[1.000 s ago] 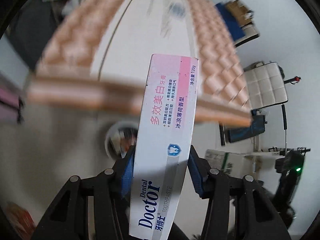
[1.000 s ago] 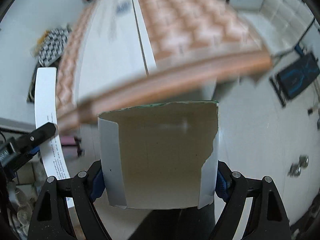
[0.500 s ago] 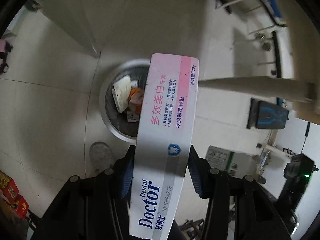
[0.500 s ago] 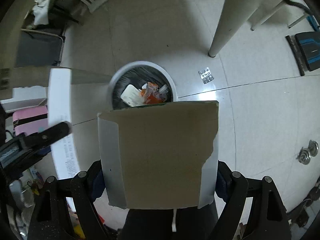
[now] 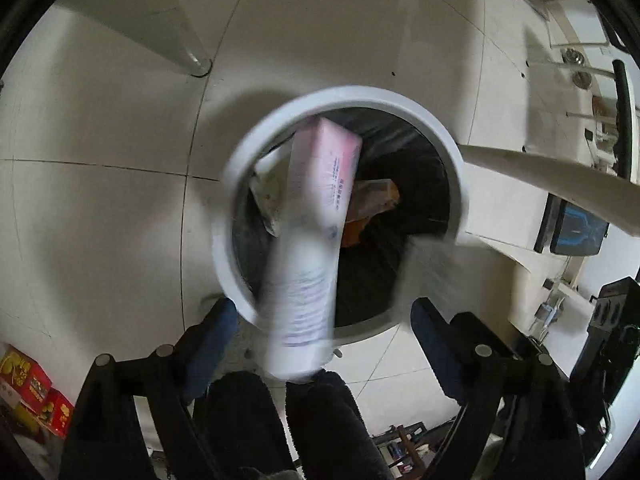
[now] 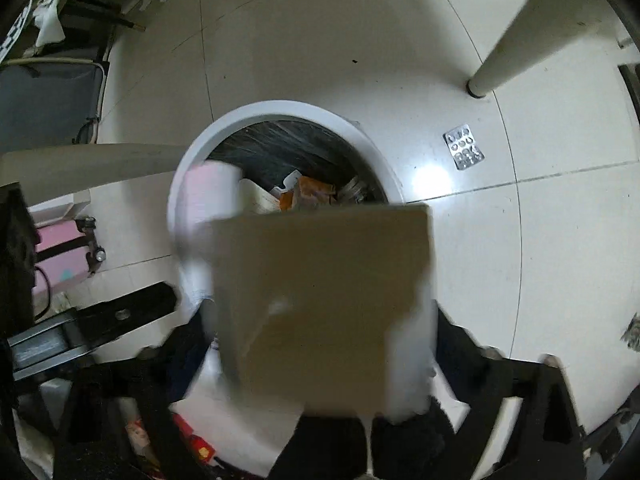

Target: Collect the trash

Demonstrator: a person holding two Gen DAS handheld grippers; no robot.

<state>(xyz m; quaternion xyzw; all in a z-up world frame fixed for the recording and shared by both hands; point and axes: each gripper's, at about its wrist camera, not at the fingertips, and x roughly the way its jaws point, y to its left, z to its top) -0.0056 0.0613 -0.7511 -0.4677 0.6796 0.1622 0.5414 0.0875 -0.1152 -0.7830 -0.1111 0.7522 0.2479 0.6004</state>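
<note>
The left gripper [image 5: 320, 320] has its jaws wide apart, and the toothpaste box [image 5: 316, 240] is blurred between them, touching neither finger, with its pink end already over the mouth of the trash bin [image 5: 448, 152]. The right gripper [image 6: 320, 340] also seems to have its jaws apart, because there is a gap between the fingers and the brown cardboard piece [image 6: 324, 296], which is blurred in front of the bin [image 6: 280, 110]; in this view the toothpaste box [image 6: 208, 196] shows at the left of the rim. Both things look like light, thin carton, stiff along the length but easy to crush, so I judge that a gentle grip across the narrow sides is enough. A silver blister pack [image 6: 463, 152] lies flat on the floor tile just beside the bin. It looks thin, smooth and slippery, probably hard to pinch; taking it by one edge seems best.
</note>
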